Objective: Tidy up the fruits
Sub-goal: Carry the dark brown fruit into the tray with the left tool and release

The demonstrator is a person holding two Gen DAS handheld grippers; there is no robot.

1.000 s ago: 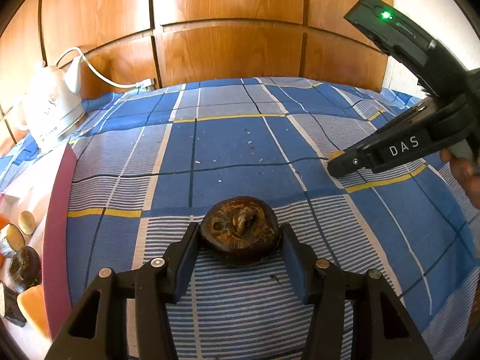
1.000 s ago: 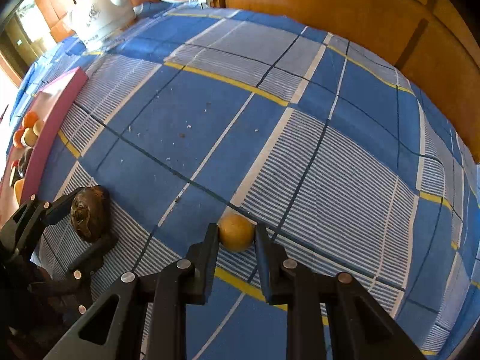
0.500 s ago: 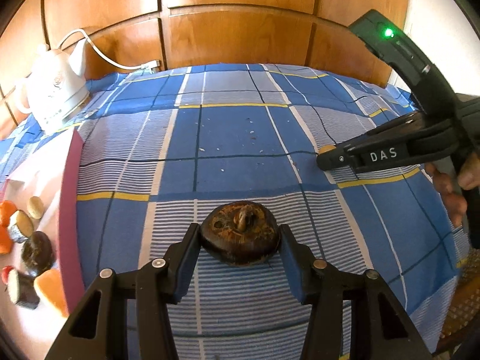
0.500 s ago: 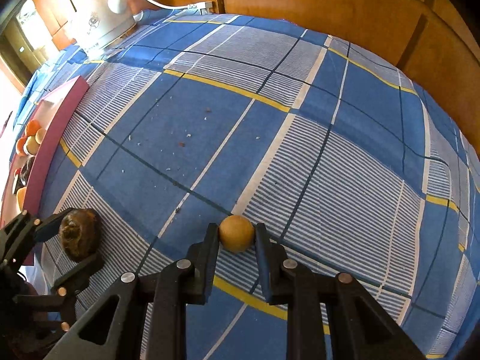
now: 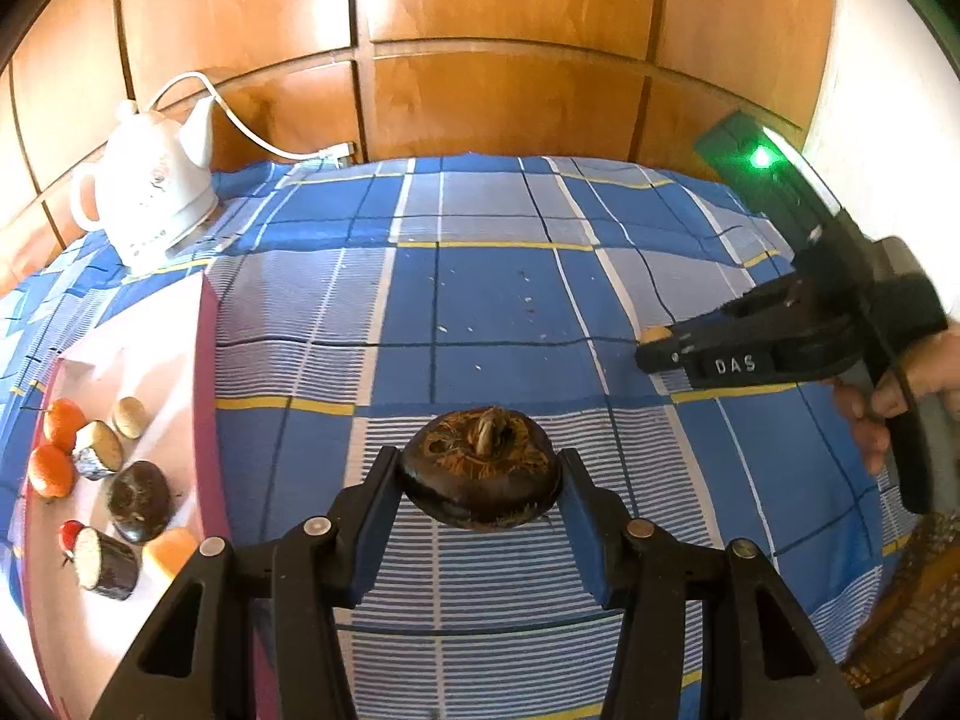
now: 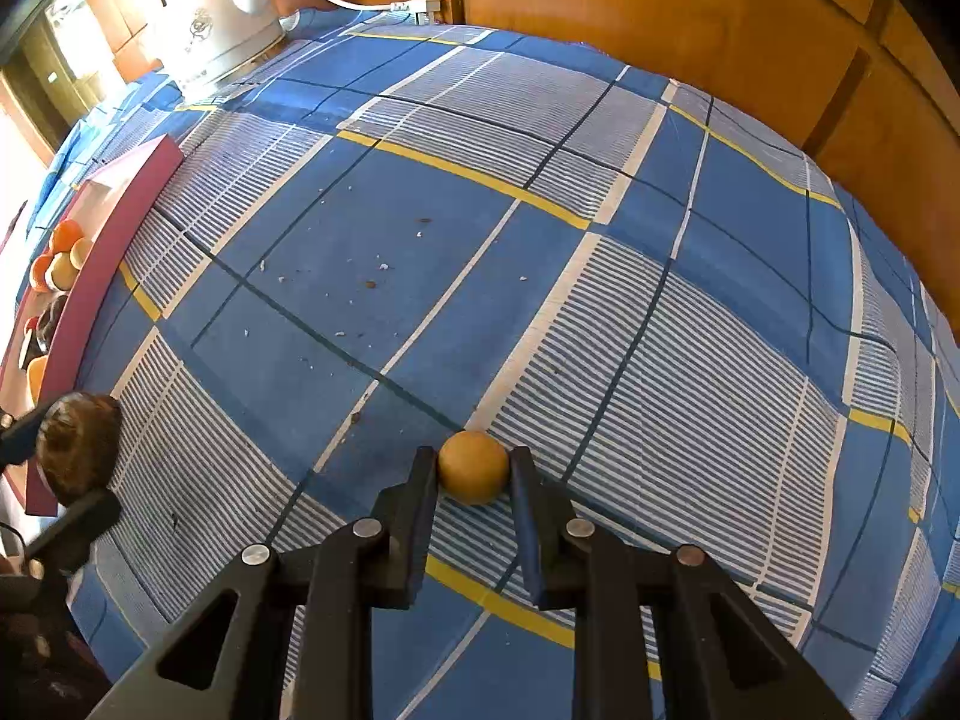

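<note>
The left gripper point(image 5: 481, 474) is pinching a dark brown fruit point(image 5: 481, 477) between its two fingers, both pads pressing against the fruit's sides, with the stem end facing the camera above the blue checked cloth point(image 5: 480, 300). The right gripper point(image 6: 473, 471) is clamping a small yellow-orange ball-shaped fruit point(image 6: 473, 467) at its fingertips, the fruit sitting between the inner faces and touching both; whether it is resting on the cloth or lifted cannot be told. To the left, a tray with a dark red rim point(image 5: 207, 396) is holding oranges point(image 5: 51, 468) and other fruit pieces. A white kettle point(image 5: 147, 192) is standing at the far corner.
</note>
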